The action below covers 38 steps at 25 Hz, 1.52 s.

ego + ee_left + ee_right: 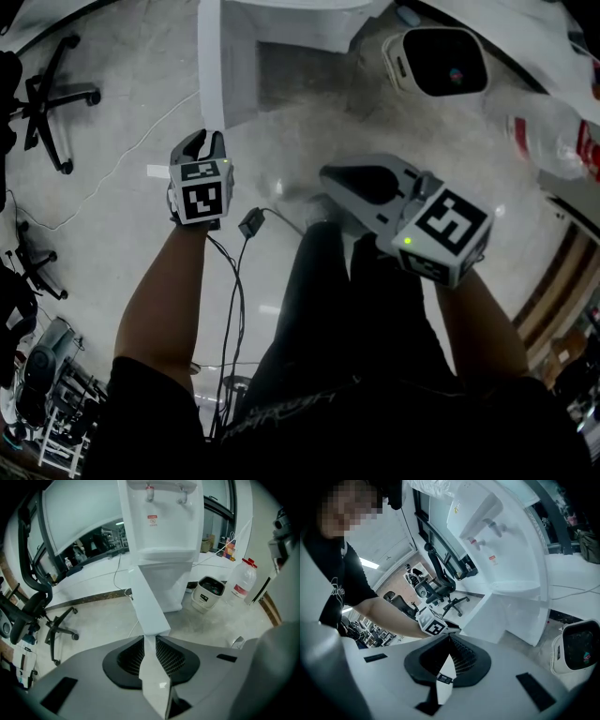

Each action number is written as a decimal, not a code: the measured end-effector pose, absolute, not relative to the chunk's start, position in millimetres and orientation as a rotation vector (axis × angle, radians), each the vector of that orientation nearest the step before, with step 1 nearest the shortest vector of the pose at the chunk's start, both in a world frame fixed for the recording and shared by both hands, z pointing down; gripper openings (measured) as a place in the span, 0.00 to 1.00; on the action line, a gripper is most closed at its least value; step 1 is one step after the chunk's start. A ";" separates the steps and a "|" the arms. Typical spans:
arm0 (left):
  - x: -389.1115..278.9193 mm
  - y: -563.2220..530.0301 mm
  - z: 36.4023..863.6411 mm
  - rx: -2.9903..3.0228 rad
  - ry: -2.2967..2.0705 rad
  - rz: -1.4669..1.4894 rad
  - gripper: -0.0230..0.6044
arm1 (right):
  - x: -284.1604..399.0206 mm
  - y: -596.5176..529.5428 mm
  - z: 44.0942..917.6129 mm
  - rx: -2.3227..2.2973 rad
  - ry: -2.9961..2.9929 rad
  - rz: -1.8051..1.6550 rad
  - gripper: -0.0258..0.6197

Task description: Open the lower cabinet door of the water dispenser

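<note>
My left gripper point(149, 641) is clamped on the cabinet door point(146, 597) edge; right gripper point(449, 657) closed, empty; thin grip may slip.

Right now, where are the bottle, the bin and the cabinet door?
bottle point(243, 581): left gripper view, on its clear middle.
bin point(202, 601): left gripper view, on its white front.
cabinet door point(147, 606): left gripper view, on its flat face.
</note>
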<state>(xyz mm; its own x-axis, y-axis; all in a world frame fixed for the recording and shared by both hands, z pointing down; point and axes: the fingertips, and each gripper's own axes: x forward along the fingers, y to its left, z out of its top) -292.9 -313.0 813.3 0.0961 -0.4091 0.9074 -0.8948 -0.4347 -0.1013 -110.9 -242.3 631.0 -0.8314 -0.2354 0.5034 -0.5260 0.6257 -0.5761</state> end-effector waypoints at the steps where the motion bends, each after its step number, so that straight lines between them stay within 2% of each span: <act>1: -300.8 -314.2 813.4 1.886 -1.280 1.316 0.16 | -115.3 -243.4 630.9 0.603 -2.467 1.049 0.06; 17: -383.6 -340.0 812.8 1.731 -1.427 1.391 0.12 | -125.9 -245.8 628.7 0.604 -2.434 1.053 0.06; 25: -401.0 -334.9 809.0 1.573 -1.575 1.102 0.13 | -121.2 -240.0 642.2 0.597 -2.409 1.077 0.06; 31: -355.6 -264.9 782.1 1.668 -1.433 0.844 0.12 | -104.1 -223.9 644.2 0.619 -2.427 1.086 0.06; 38: -232.2 -199.8 634.6 1.960 -1.168 0.410 0.07 | -85.4 -177.2 574.0 0.545 -2.534 1.026 0.06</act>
